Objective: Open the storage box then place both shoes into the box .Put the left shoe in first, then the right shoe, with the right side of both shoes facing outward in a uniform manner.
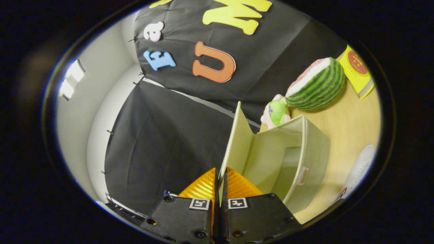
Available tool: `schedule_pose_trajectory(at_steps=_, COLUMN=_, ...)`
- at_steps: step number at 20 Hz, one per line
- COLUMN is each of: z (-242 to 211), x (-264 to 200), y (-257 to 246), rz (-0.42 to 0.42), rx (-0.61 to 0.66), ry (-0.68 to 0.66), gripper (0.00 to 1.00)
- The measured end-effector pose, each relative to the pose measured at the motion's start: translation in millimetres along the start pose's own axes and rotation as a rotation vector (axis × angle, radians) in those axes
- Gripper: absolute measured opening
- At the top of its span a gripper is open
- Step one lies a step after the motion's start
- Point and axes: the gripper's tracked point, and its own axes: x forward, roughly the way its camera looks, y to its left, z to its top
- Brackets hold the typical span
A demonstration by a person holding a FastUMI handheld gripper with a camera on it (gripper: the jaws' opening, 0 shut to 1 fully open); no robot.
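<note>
Wooden table [342, 135], storage box [305, 156] open, lid [237, 139] upright, pinched between gripper [221, 184] fingers.

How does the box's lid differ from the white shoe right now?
The lid is pinched between the gripper's fingers and swung up off the storage box; the white shoe lies untouched on the table beyond the box. The lid is a flat, pale green panel; the shoe is rounded and white.

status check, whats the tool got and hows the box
Tool shut on lid, lid lifted. Box open, looks empty. Shoe on table beside box, still out. Nothing blocking.
</note>
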Motion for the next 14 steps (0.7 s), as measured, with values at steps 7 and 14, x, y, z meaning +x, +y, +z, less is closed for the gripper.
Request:
schedule_pose_trajectory(at_steps=7, z=-19.5, x=57.3, y=53.9, rz=-0.014, rx=-0.09, ry=-0.036, gripper=0.09)
schedule_pose_trajectory(at_steps=14, z=-67.4, x=116.2, y=85.6, rz=-0.102, rx=-0.252, ry=0.002, gripper=0.69)
